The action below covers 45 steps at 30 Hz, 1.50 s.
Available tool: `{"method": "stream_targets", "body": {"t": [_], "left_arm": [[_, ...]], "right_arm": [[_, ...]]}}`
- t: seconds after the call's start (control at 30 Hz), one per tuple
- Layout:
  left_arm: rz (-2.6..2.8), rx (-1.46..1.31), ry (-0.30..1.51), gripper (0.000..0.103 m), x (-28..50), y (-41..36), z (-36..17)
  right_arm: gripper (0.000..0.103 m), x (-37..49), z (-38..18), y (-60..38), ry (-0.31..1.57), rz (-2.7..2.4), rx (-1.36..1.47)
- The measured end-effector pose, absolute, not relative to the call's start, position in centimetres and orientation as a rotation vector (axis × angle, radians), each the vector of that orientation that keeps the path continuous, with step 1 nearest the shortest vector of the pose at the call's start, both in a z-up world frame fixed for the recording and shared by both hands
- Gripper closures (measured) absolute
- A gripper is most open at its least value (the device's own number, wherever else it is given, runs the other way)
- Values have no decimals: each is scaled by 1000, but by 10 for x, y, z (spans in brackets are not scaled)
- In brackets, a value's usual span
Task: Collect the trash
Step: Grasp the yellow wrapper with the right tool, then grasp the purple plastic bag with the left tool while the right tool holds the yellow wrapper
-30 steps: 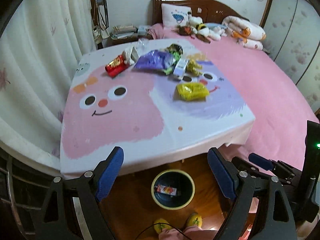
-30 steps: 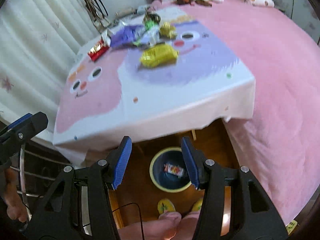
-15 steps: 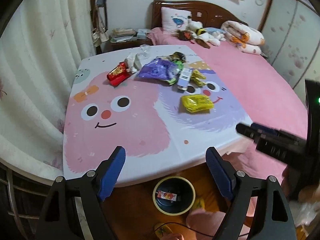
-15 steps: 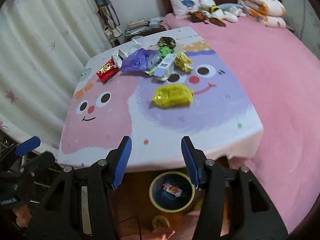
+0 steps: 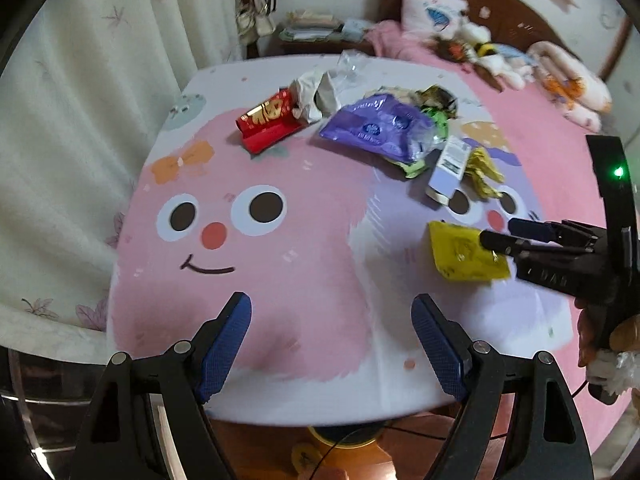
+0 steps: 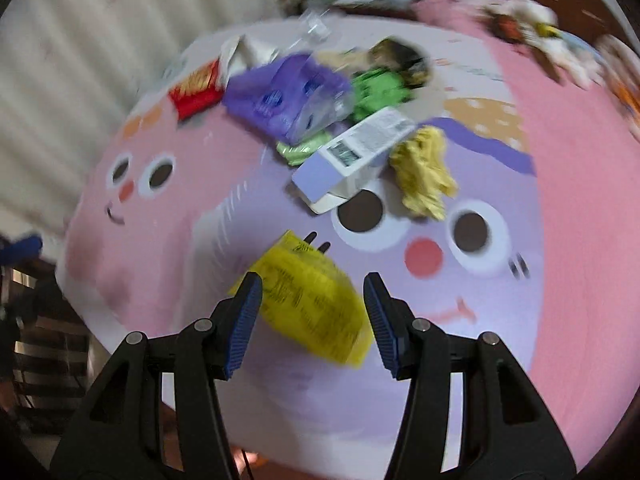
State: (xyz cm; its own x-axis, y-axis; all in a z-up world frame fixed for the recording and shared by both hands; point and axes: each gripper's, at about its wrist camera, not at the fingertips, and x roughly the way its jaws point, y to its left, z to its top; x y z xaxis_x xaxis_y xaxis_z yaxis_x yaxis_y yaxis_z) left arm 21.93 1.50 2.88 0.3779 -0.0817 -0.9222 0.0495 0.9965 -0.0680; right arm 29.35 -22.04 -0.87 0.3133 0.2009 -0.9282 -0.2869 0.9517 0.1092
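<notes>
Right gripper (image 6: pixel 312 300) jaws spread round yellow packet (image 6: pixel 316 304) — no grip, left gripper (image 5: pixel 332 332) agape, empty — only left view shows bin (image 5: pixel 344 434).

A home bedroom: wooden-headboard bed (image 5: pixel 480 4) (pillow (image 5: pixel 430 10), stuffed toys (image 5: pixel 476 46)), curtains (image 5: pixel 80 80).

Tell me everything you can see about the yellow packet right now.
The yellow packet is a flat, crinkly, shiny wrapper with dark print, blurred in the right wrist view. It lies alone on the cartoon tablecloth, nearer the table edge than the main litter pile. The open right gripper straddles it; contact can't be judged.
</notes>
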Motion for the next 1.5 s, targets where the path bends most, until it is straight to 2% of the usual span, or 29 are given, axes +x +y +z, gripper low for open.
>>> {"method": "stream_targets", "body": {"t": [0.17,0.3,0.37,0.4,0.53,0.77,0.93,1.13,1.5], "left_arm": [[-28,-33,1228,19,260,-12,13],[4,-16,1231,19,279,-24,10],[4,-28,1232,19,283,-24,11],[5,-30,1233,19,289,-27,11],[6,-35,1224,19,310,-33,15],[11,-103,1172,19,365,-31,28],[11,-207,1195,19,415,-23,19],[37,-354,1265,19,467,-14,-14],[98,-595,1343,19,505,16,-80]], "right_arm": [[53,316,-51,-211,1306,518,-235],[56,312,-63,-208,1289,631,-318],[74,312,-64,-209,1273,659,-358],[80,315,-65,-212,1278,670,-358],[93,328,-59,-228,1307,714,-239],[93,362,-3,-266,1186,698,-92],[93,394,18,-285,1104,593,-21],[94,437,10,-277,1098,483,27],[94,462,-26,-247,1158,492,3]]}}
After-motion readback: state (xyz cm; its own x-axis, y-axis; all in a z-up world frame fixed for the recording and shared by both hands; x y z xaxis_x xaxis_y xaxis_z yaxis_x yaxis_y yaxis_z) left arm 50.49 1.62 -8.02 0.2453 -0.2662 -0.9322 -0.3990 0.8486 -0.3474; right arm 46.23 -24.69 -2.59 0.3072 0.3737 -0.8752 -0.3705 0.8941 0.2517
